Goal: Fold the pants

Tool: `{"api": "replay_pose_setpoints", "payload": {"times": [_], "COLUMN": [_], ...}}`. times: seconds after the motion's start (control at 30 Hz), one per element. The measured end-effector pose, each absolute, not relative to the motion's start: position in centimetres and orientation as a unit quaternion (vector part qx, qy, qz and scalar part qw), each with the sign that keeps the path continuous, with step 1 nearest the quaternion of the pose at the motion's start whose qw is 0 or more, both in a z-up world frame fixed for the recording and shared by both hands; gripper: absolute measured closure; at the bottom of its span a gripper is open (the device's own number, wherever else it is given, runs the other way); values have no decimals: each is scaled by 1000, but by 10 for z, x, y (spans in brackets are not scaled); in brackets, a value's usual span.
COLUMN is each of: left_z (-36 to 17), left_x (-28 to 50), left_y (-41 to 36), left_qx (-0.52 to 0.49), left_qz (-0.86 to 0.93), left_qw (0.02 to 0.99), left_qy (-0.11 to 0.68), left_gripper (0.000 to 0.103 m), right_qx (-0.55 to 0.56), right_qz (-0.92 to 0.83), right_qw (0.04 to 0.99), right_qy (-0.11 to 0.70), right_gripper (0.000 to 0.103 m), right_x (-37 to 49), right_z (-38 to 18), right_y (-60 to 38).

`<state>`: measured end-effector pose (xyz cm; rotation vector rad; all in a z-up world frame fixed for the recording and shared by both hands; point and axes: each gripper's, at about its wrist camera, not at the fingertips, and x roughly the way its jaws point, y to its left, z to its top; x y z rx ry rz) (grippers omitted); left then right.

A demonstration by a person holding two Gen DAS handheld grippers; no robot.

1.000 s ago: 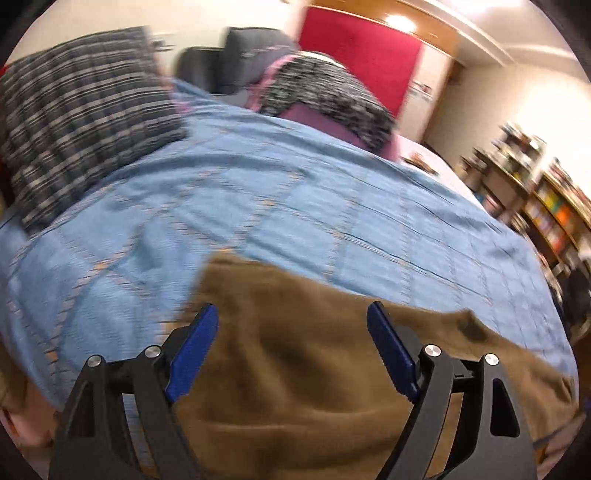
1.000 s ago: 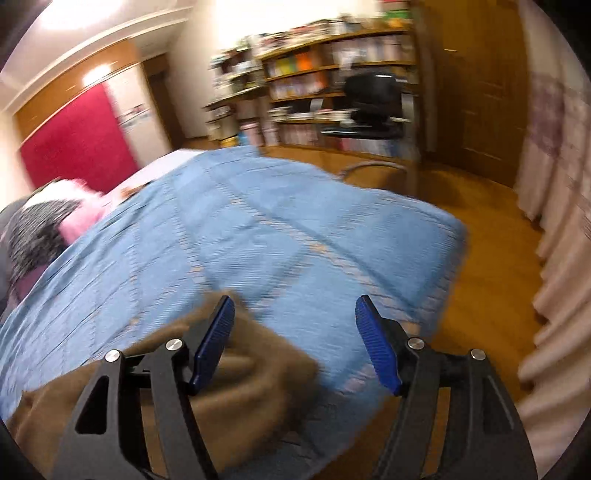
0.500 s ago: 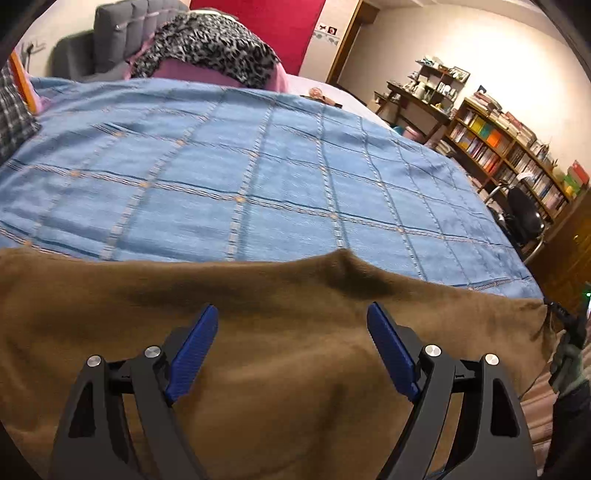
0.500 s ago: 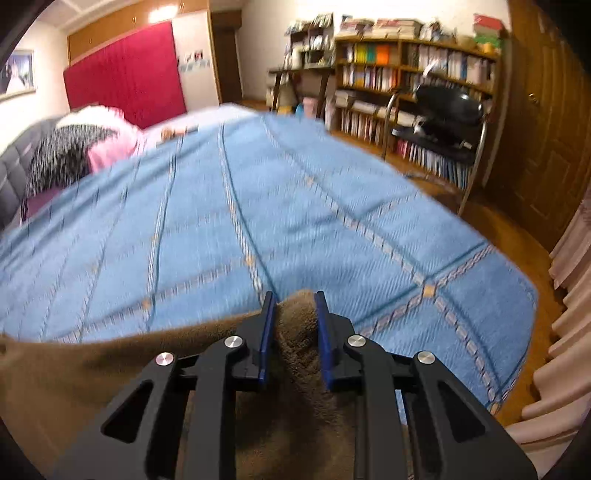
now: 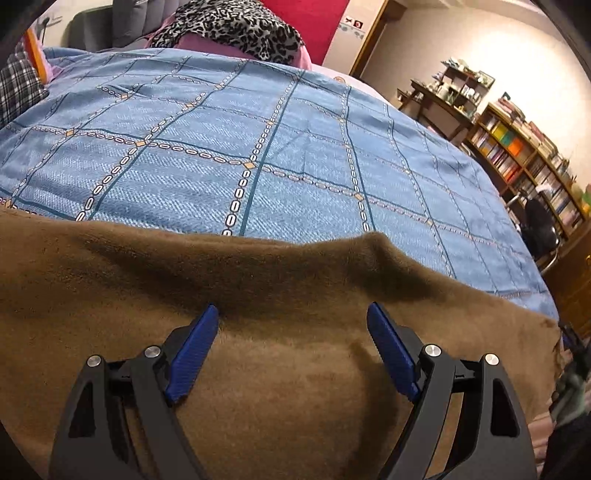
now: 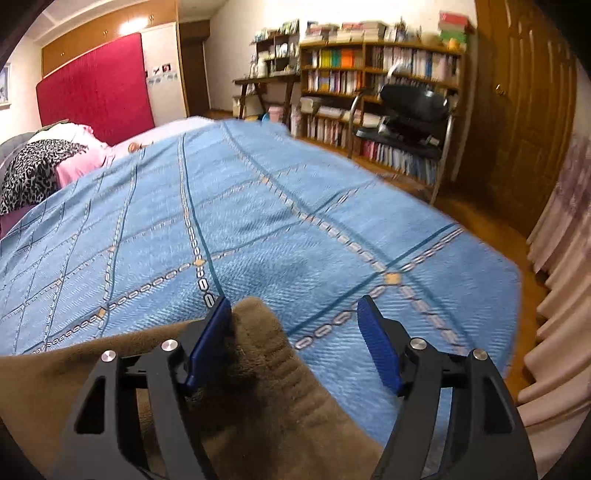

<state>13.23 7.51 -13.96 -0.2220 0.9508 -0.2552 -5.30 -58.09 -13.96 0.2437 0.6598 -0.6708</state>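
Observation:
Brown fleece pants [image 5: 280,295] lie spread across the near edge of a bed with a blue checked cover [image 5: 258,147]. My left gripper [image 5: 293,314] is open just above the middle of the pants, holding nothing. In the right wrist view the ribbed end of the pants [image 6: 269,354] lies on the blue cover [image 6: 258,221]. My right gripper [image 6: 295,314] is open over it, its left finger against the fabric, the cloth loose between the jaws.
A leopard-print cloth on pink bedding [image 5: 236,26] and a checked cloth [image 5: 18,92] lie at the head of the bed. Bookshelves [image 6: 380,85], a black chair [image 6: 410,110] and pink curtains [image 6: 554,277] stand to the right beyond the bed edge.
My right gripper was shut on the pants' end half a second ago and has opened, letting the cloth go. My left gripper stayed open and sank a little toward the pants.

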Motion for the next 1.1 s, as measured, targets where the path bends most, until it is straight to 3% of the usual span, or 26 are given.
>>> {"api": "replay_pose_setpoints", "payload": {"times": [0.3,0.73,1.1], "left_z": [-125,-96,-75], "left_x": [119,63,48], "left_y": [96,170,288], "left_qx": [-150,-155,-173], "left_qz": [-123,-87,36], "left_qw": [877,895,912], "left_qy": [440,409,370], "left_gripper": [20,20,17], "right_qx": [155,162,93], "right_qz": [-244,91,182], "right_qw": [907,913,886], "right_qy": [305,363,415], "right_gripper": [31,31,31], "right_x": [-65,70,139], "right_z": [-109,-100,-117], "right_y": [-520,-302,-179]}}
